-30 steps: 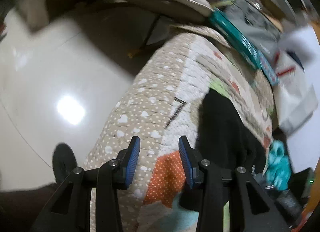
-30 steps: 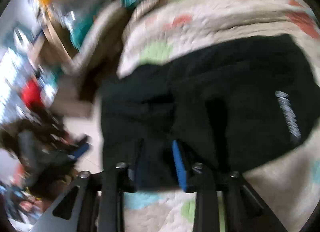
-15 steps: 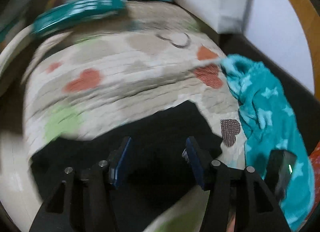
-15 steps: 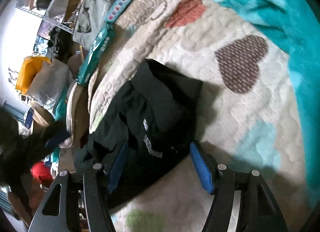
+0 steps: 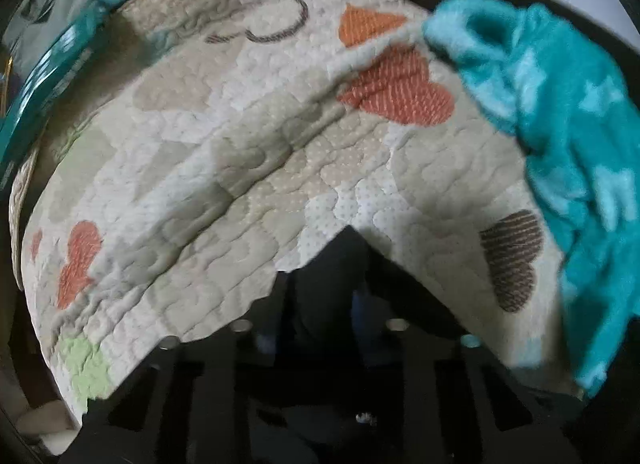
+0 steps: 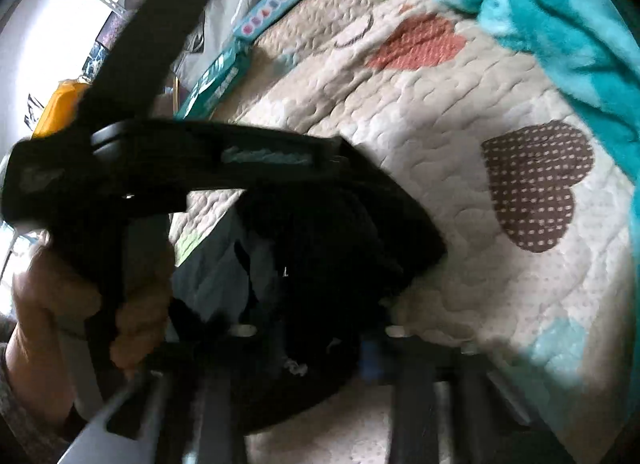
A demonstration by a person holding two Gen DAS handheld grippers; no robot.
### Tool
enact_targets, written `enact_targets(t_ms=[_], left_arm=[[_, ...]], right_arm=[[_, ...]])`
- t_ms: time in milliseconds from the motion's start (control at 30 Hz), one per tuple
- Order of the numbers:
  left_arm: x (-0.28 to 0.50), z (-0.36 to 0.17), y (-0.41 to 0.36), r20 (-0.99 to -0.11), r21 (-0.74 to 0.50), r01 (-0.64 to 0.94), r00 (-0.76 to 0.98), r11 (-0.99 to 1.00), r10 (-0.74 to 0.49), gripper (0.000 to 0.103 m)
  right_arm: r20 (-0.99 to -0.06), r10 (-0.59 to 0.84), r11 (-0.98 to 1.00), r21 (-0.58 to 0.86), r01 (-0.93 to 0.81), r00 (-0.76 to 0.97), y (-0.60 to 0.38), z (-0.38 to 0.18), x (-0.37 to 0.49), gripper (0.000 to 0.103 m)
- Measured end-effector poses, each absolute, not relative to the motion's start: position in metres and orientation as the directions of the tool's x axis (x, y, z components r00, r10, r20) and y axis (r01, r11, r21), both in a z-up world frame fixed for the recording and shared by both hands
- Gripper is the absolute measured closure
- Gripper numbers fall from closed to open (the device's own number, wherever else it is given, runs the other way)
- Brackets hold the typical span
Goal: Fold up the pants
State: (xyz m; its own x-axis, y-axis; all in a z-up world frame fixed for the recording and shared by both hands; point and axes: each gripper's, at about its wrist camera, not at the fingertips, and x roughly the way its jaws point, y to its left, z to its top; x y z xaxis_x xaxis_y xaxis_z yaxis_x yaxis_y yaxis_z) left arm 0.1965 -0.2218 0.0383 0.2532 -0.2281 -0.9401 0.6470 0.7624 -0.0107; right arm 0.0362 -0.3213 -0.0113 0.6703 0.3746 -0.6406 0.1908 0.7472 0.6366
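- The black pants (image 5: 332,276) lie on a quilted bedspread (image 5: 256,152) patterned with orange, brown and green hearts; in the left wrist view a pointed corner of dark cloth pokes up between the fingers, close under the camera.
- The left gripper (image 5: 316,320) sits low over that corner. Its blue-padded fingers (image 5: 360,304) show only dimly on either side of the cloth, with fabric filling the gap between them; whether they are pinching it or merely straddling it, I cannot tell, as the bottom of the picture is dark and blurred.
- In the right wrist view the pants (image 6: 320,248) form a bunched dark heap on the bedspread (image 6: 440,112), left of a brown dotted heart (image 6: 536,184).
- The right gripper (image 6: 316,348) reaches into the near edge of the heap. One blue pad (image 6: 370,356) peeks out at the right side of the cloth; the other finger is buried in black fabric, so its state cannot be told either.
- The same view shows the person's left hand (image 6: 80,304) wrapped around the handle of the other tool, whose black body crosses above the heap.
- A fluffy teal blanket (image 5: 568,136) with pale stars lies along the right side of the bedspread, its edge overlapping an orange heart.
- Flat teal boxes (image 6: 224,76) rest at the far left edge of the bed.
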Motion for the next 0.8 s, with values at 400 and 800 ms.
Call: enact_targets(t_ms=[400,800], left_arm=[[0.154,0.151,-0.038,-0.759,-0.340,0.429,0.401,0.837,-0.514,0.081],[0.120,0.031,0.179,-0.725,-0.637,-0.153,0.450,0.755,-0.521,0.073]], right_arm=[[-0.591,0.393,0.905,0.385,-0.182,0.705,-0.204,0.100,0.016,0.081],[-0.714,0.241,0.725,-0.318,-0.611,0.657,0.014,0.038,-0.032,0.030]])
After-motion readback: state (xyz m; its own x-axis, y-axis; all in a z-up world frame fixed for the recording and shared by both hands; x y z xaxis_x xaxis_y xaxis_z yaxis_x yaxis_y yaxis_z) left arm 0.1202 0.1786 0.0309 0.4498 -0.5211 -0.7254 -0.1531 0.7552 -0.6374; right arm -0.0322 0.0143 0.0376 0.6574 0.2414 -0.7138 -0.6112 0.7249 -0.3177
